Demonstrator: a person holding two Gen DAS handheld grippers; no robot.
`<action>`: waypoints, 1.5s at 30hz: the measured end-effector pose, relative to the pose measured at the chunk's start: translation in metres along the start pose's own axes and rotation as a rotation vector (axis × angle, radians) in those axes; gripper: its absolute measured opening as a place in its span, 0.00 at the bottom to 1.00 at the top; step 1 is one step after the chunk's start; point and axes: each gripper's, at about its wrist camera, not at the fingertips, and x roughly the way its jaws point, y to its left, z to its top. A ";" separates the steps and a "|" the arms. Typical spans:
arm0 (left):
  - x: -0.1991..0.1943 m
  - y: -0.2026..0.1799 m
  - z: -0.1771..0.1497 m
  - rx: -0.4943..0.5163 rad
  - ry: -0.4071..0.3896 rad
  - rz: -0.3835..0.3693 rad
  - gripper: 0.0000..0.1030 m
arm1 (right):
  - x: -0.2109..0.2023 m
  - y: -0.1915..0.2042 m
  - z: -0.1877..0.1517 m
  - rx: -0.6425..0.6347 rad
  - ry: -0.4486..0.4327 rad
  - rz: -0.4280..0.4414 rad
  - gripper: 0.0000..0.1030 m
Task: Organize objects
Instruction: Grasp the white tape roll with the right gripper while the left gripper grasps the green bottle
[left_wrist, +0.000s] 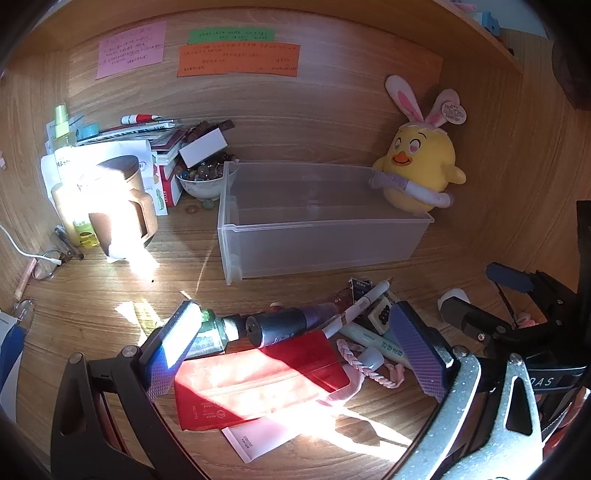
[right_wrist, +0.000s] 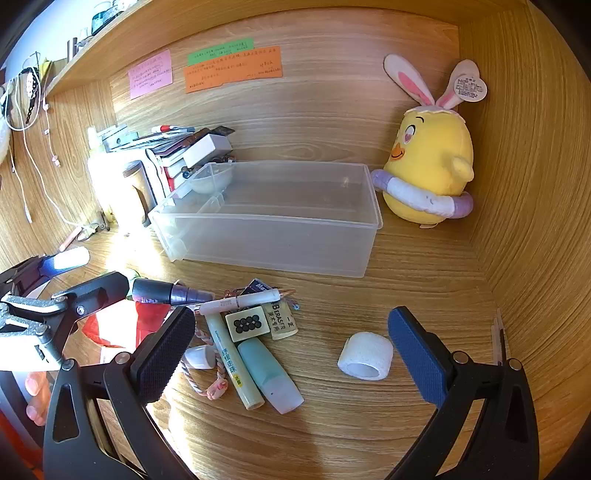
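An empty translucent plastic bin (left_wrist: 317, 236) (right_wrist: 269, 236) stands on the wooden desk against the back. In front of it lies a heap of small items: a red booklet (left_wrist: 258, 384), a dark tube (left_wrist: 284, 325) (right_wrist: 166, 291), a white pen (left_wrist: 362, 306) (right_wrist: 240, 301), a mahjong tile (right_wrist: 248, 322), an eraser (right_wrist: 282, 321), a pale green stick (right_wrist: 232, 365), a teal tube (right_wrist: 269, 373) and a pink braided cord (left_wrist: 365, 365) (right_wrist: 207, 384). A white tape roll (right_wrist: 366, 355) lies apart to the right. My left gripper (left_wrist: 299, 350) hovers open over the heap. My right gripper (right_wrist: 291, 347) is open above the desk, holding nothing.
A yellow plush chick (left_wrist: 421, 170) (right_wrist: 432, 166) sits at the bin's right end. Left of the bin are stacked books (left_wrist: 147, 140), a bowl of marbles (left_wrist: 201, 181), a brown jar (left_wrist: 122, 199) and bottles (left_wrist: 64, 147). Wooden walls close in at the back and right (right_wrist: 535, 184).
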 end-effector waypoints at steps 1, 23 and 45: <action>0.000 0.000 0.000 0.001 0.001 0.001 1.00 | 0.000 -0.001 0.000 0.003 0.000 0.001 1.00; 0.001 -0.001 0.000 -0.004 0.004 -0.009 1.00 | 0.004 -0.007 0.000 0.023 0.018 0.012 1.00; -0.002 0.048 -0.004 -0.087 0.015 0.026 0.79 | -0.005 -0.038 -0.003 0.047 0.008 -0.120 1.00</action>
